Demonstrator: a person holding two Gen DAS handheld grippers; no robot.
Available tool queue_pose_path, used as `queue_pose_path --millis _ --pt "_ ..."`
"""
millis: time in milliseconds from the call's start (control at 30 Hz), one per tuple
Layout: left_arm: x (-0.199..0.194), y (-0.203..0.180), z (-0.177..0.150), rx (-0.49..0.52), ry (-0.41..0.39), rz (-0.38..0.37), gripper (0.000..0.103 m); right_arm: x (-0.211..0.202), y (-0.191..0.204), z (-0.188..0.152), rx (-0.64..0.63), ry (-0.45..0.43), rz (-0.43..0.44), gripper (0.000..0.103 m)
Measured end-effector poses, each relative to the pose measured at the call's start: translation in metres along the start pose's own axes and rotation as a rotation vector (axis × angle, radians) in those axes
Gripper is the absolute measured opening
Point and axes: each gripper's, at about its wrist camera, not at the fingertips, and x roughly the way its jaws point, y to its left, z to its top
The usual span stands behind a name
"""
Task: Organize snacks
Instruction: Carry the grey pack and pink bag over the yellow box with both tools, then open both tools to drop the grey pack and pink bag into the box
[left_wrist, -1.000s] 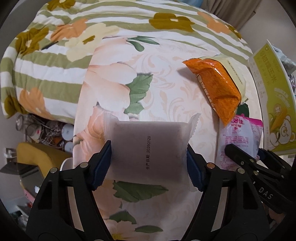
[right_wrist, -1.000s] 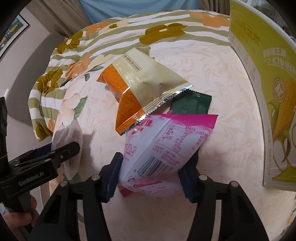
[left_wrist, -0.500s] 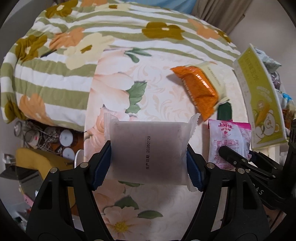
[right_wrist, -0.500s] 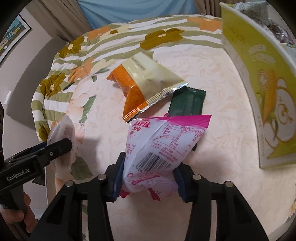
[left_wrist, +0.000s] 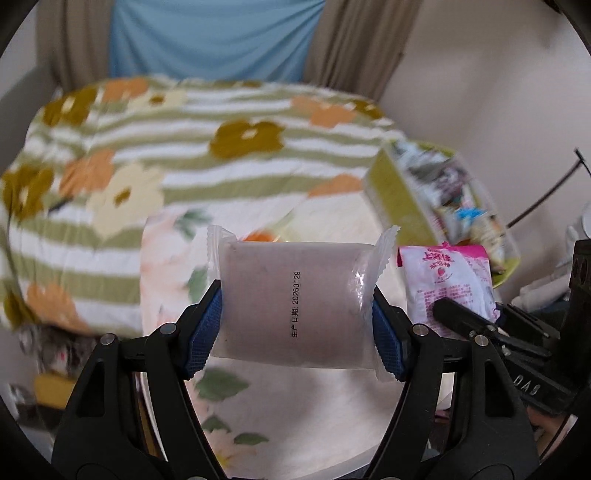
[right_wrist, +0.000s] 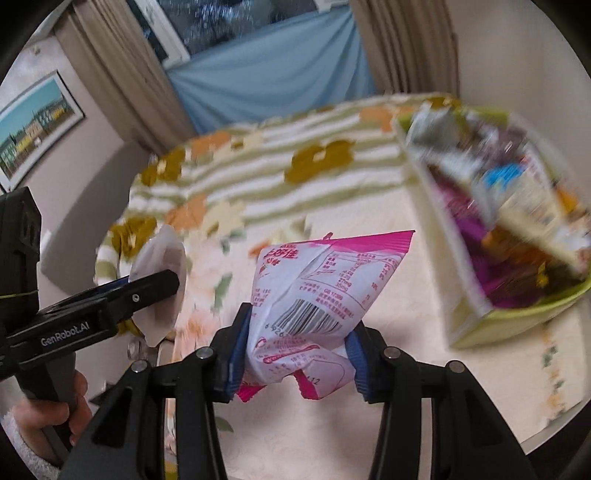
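Spreading across the middle of both views, a bench (left_wrist: 295, 424) draped in a cream cloth with peach flowers and green leaves carries the scene, and a green-and-white striped quilt (left_wrist: 166, 166) with mustard and orange flowers lies over its far part, blurred. Behind it, in the upper frame, a pale blue cloth (right_wrist: 273, 70) hangs between beige curtains (right_wrist: 114, 81), and a framed townscape picture (right_wrist: 33, 129) sits on the wall at the upper left of the right wrist view. At the right edge of the bench stands a yellow-green cardboard box (right_wrist: 480, 328), open at the top and packed with mixed snack packets too blurred to tell apart.

The left claw (left_wrist: 297, 325) is clenched on a clear-wrapped, pale mauve rectangular snack packet (left_wrist: 295, 306) with a printed date, held crosswise between the blue pads (left_wrist: 205, 332) above the cloth in the lower centre. The right claw (right_wrist: 295, 356), whose jaws have just been closing, grasps a pink-and-white plastic snack bag (right_wrist: 314, 295) by its lower end; the bag rises toward the box, barcode facing the camera. A hand (right_wrist: 55, 417) with a white cuff grips the left claw's handle at the lower left.
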Motion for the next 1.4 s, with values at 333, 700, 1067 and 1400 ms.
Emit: queue_pose_path --millis 333,700,1067,1400 --pt "-0.002 -0.110 0.066 0.083 -0.106 -0.107 0.070 -0.088 -0.080 0.064 0.019 -0.175 -0.067 0.044" --pt "0.075 -0.252 0.115 0.134 -0.071 -0.164 0.070 -0.119 -0.198 0.111 0.031 -0.192 -0.108 0.044" --pt "0.137 -0.287 0.105 0.055 0.006 -0.058 0.100 -0.108 -0.270 0.125 0.022 -0.122 -0.060 0.044" --pt "0.115 -0.243 0.074 -0.082 -0.017 0.064 0.100 -0.090 -0.271 0.131 -0.051 -0.063 0.039 0.044"
